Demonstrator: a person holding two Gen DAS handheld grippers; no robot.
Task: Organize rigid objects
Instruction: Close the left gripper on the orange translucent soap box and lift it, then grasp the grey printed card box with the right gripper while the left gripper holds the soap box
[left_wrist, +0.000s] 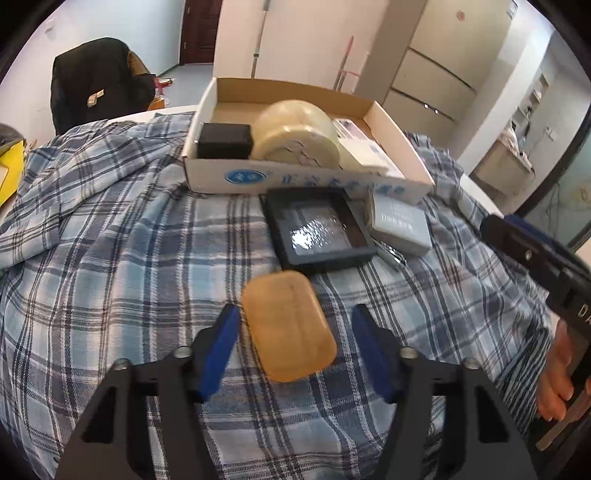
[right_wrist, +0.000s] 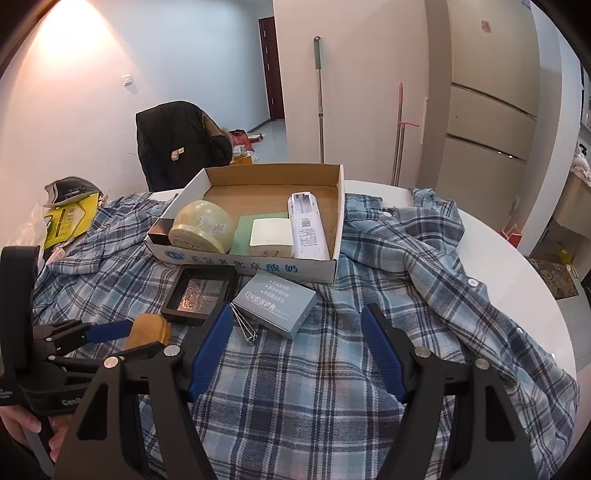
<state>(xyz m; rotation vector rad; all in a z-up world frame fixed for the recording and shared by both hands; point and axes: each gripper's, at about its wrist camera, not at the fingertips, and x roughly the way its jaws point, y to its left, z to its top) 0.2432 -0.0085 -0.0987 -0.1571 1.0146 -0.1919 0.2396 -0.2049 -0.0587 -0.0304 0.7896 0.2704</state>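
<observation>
We are closing our left gripper (left_wrist: 295, 339) around the amber bar (left_wrist: 290, 326) lying on the plaid cloth (left_wrist: 110, 258) before the cardboard box (left_wrist: 303, 181); pads not yet pressing. It is probably stiff, light, slick: take its long sides. Our right gripper (right_wrist: 295, 343) is hanging spread, empty.

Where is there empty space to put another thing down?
Inside the cardboard box, the back half behind the white remote is bare. The plaid shirt right of the grey box is free. It is crowded around the black case and orange block.
</observation>
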